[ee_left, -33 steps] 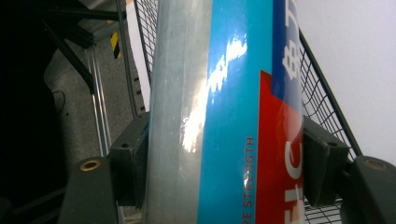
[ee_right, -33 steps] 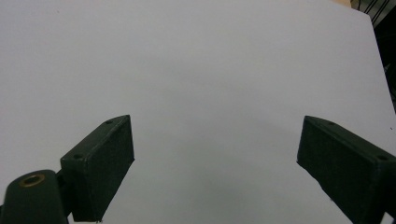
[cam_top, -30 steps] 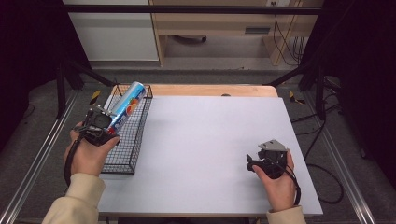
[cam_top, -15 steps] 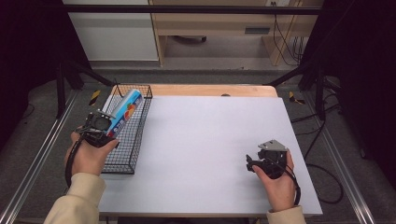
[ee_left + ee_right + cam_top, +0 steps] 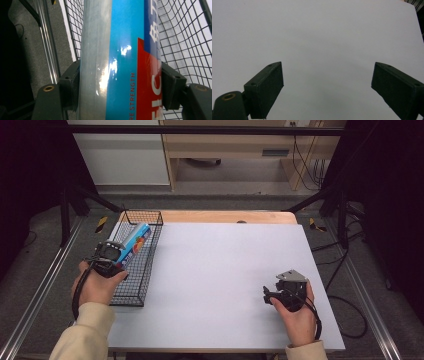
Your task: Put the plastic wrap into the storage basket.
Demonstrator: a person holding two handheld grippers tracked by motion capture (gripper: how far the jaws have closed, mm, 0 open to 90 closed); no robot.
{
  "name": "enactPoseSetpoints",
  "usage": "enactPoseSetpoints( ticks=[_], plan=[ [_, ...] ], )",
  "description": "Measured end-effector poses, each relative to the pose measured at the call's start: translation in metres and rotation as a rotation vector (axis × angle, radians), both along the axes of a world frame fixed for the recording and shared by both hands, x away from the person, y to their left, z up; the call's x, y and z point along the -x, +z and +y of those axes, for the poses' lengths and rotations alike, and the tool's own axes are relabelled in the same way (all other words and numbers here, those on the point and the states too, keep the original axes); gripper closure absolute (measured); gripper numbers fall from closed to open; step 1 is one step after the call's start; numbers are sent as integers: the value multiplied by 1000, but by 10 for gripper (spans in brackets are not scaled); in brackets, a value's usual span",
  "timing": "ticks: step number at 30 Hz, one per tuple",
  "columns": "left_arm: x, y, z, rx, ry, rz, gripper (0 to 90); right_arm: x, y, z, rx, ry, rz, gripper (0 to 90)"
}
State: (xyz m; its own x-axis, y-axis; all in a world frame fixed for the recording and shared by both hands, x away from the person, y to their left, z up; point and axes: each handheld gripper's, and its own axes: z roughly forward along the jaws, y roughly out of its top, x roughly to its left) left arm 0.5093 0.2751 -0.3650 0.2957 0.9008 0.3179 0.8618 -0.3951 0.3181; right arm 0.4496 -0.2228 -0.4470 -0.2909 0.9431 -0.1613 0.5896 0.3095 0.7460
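Now, entries run from the grip outward.

Left gripper (image 5: 116, 258): clenched on the blue, red and silver glossy tube (image 5: 135, 243); in the left gripper view both black pads press on the tube's two sides (image 5: 120, 60).

Change: against the high views of a second and half a second ago, the tube's far end has sunk. It stood raised at a steep slant above the basket's far end; now it lies at a low slant, down among the wires.

Tube, place: inside the black wire-mesh basket (image 5: 150, 265) at the table's left edge, far end towards the basket's far wall. Whether it rests on the mesh floor I cannot tell.

Meaning: judged, the work in hand is putting the tube into the basket, and it is nearly done. What is left is to let go and lift the hand clear.

Right gripper (image 5: 280, 292): released, nothing between the jaws, which stand wide apart in the right gripper view (image 5: 324, 92). It rests near the table's right edge and has not moved over the three high views.

Tube, material: smooth laminate or foil skin, rounded body, bright highlights; printed lettering on the red and blue bands. Likely slippery.

Basket, material: thin black wire in a square grid, rectangular, open top, low walls.

White table top (image 5: 225, 270): flat, matt, plain; a wooden strip shows along the far edge.

Person: cream sleeve (image 5: 87, 330) on the left forearm.
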Motion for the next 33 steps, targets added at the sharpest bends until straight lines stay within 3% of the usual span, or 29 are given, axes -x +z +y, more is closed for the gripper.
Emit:
enactPoseSetpoints(
  ticks=[14, 33],
  plan=[
    [-7, -8, -4, -28, -4, 71, 316, 0, -1, 1, -3, 4, 6, 111],
    [-11, -13, -3, -41, -2, 104, 317, 0, -1, 1, -4, 8, 12, 111]
  ],
)
